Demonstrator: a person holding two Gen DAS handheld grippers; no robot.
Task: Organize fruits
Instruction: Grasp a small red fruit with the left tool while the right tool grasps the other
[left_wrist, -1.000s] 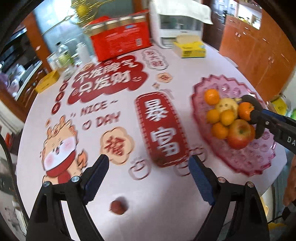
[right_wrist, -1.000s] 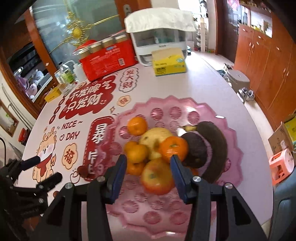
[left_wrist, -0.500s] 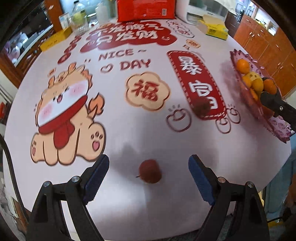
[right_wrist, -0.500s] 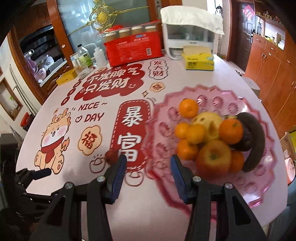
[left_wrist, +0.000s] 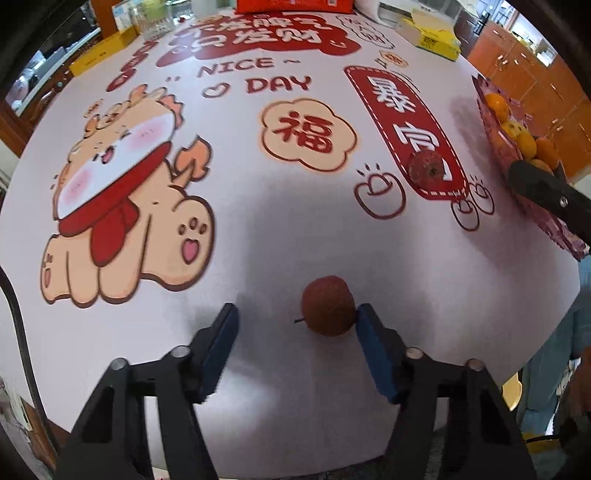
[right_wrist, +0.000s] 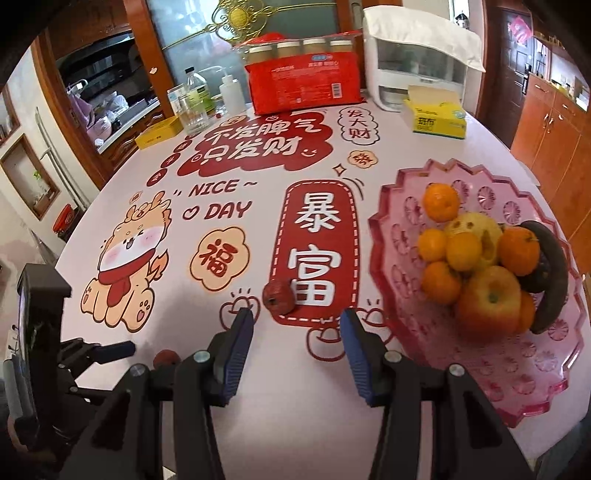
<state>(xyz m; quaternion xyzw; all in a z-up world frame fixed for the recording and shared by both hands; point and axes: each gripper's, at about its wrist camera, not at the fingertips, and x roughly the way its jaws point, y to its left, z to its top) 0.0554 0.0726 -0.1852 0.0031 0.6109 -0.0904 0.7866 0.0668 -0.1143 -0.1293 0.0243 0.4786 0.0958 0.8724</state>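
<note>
A small red fruit (left_wrist: 327, 310) lies on the printed tablecloth between the fingers of my left gripper (left_wrist: 293, 314). The jaws are closing: the right pad (left_wrist: 364, 325) touches the fruit and the left pad stands well off it. A second red fruit (right_wrist: 277, 297) lies on the red banner just beyond my right gripper (right_wrist: 295, 325), which is open and holds nothing. The pink tray (right_wrist: 391, 236) at the right holds several oranges, an apple (right_wrist: 487, 304), a yellow fruit and a dark banana (right_wrist: 550, 273). The left gripper (right_wrist: 110, 349) and its fruit (right_wrist: 166, 357) also show at the right wrist view's lower left.
At the table's far side stand a red package (right_wrist: 303, 85), a white appliance (right_wrist: 417, 70), a yellow tissue box (right_wrist: 436, 118), bottles (right_wrist: 195, 99) and a flat yellow box (right_wrist: 159, 133). The table's near edge runs just below both grippers. Wooden cabinets line the right.
My left gripper came down over the small red fruit and its jaws narrowed around it. My right gripper swung left from above the tray to the second red fruit.
</note>
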